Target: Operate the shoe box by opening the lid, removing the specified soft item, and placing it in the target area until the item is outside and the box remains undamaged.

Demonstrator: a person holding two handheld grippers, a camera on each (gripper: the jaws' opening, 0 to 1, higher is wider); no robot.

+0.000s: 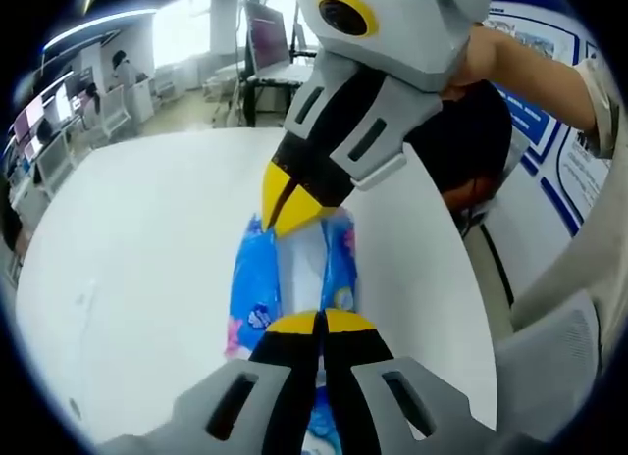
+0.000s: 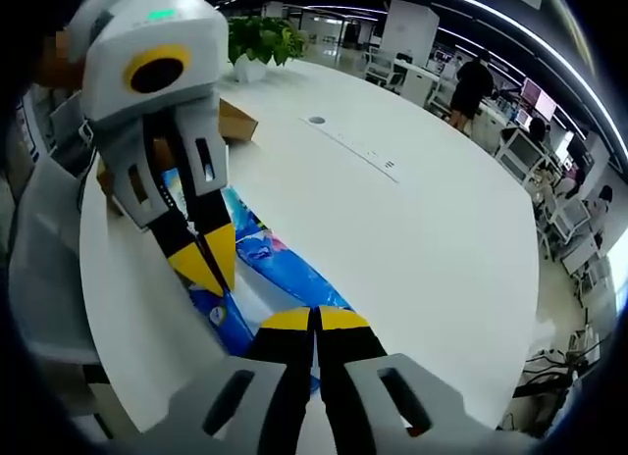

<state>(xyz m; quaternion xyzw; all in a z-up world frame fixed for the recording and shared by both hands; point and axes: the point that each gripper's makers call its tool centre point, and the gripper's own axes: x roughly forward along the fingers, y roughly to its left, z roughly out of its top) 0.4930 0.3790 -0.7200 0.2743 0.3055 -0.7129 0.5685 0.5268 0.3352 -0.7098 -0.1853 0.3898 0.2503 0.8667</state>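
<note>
A soft blue and white pack (image 1: 257, 283) with pink print is held stretched over the white table (image 1: 147, 249). My left gripper (image 1: 319, 323) is shut on its near end. My right gripper (image 1: 287, 208) reaches in from above, shut on the far end. In the right gripper view the right gripper (image 2: 316, 320) grips the pack (image 2: 280, 264), and the left gripper (image 2: 208, 264) pinches it from the upper left. A brown cardboard shoe box (image 2: 238, 122) lies behind the left gripper, mostly hidden.
A potted plant (image 2: 260, 38) stands at the table's far end and a socket strip (image 2: 353, 146) is set into the tabletop (image 2: 422, 220). A pale chair (image 1: 549, 357) stands by the table's edge. A person's arm (image 1: 530, 68) holds the right gripper. Office desks lie beyond.
</note>
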